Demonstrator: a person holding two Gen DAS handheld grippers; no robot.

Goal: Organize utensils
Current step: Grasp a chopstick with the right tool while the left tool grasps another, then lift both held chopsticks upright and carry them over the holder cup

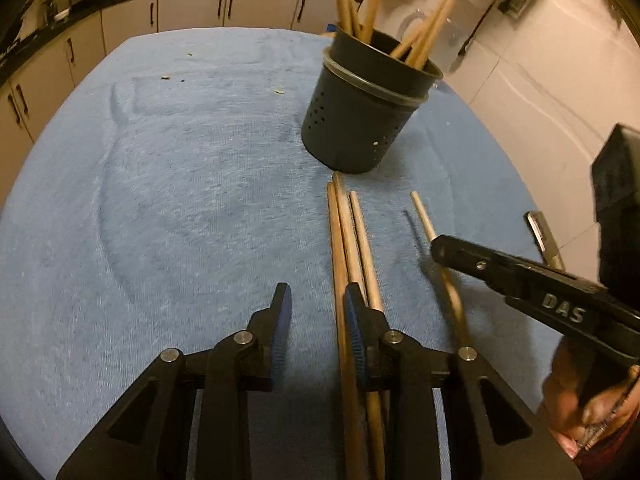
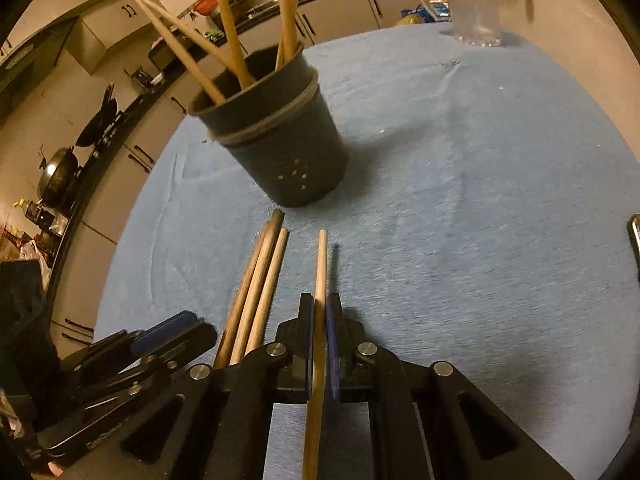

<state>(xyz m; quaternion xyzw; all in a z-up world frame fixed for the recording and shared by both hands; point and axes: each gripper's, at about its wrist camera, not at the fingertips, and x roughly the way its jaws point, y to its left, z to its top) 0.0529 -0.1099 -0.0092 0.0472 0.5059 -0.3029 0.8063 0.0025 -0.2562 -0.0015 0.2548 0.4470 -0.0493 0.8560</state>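
- Blue cloth [image 1: 160, 200] covers the table and fills most of both views.
- Dark holder [image 1: 360, 120], perforated near its base, stands in the upper right of the left wrist frame and upper centre of the right wrist frame [image 2: 280, 140]; several wooden chopsticks [image 1: 424, 36] lean out of it.
- Three loose chopsticks [image 1: 352, 240] lie side by side on the cloth just below the holder, lower centre-right in the left view, lower centre-left in the right view [image 2: 256, 292].
- Left gripper [image 1: 316, 304] sits at bottom centre with its jaws wide and nothing between them; its right finger [image 1: 356, 332] is just beside the three sticks, apparently touching them.
- Right gripper [image 2: 319, 320] at bottom centre has its jaws narrow, clamped on a single chopstick [image 2: 321, 264] that points up toward the holder.
- Seen from the left view, the same chopstick [image 1: 422, 214] is at the right, its tip apart from the cloth with a shadow beside it.
- Clear jug [image 2: 472, 4] stands at the upper right of the right view.
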